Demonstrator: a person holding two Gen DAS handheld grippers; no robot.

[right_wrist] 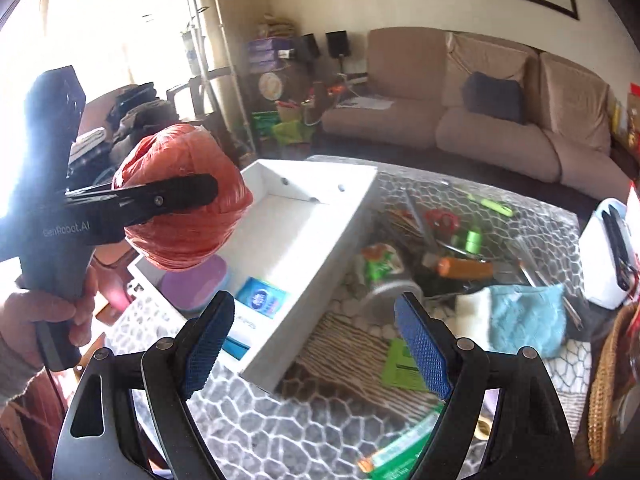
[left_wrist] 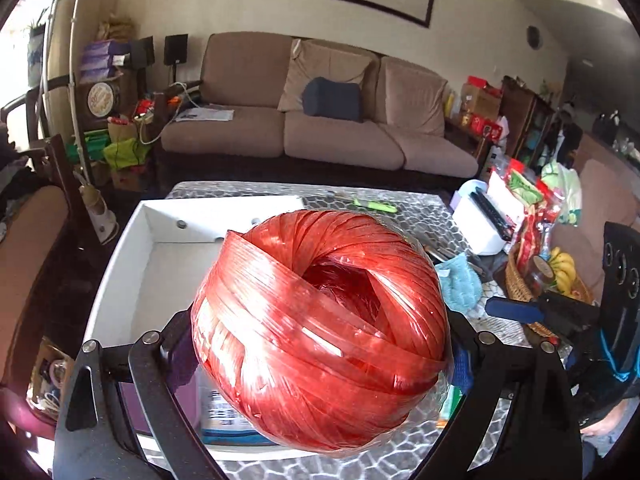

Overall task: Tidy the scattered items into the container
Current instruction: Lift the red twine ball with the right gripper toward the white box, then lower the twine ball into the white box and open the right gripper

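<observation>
The worktop (right_wrist: 280,432), covered in a grey pebble pattern, carries a white container (right_wrist: 320,236) on its left half. The left hand-held gripper (left_wrist: 320,344) holds a red ball of twine (left_wrist: 320,328) in the air above the container's near end. The right hand-held gripper (right_wrist: 316,344) hangs wide apart over the worktop. A blue cloth (right_wrist: 524,320) lies to the right.

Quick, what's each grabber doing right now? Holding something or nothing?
Left gripper: closed on the red ball of string, held above the white box.
Right gripper: open, holding nothing.
</observation>
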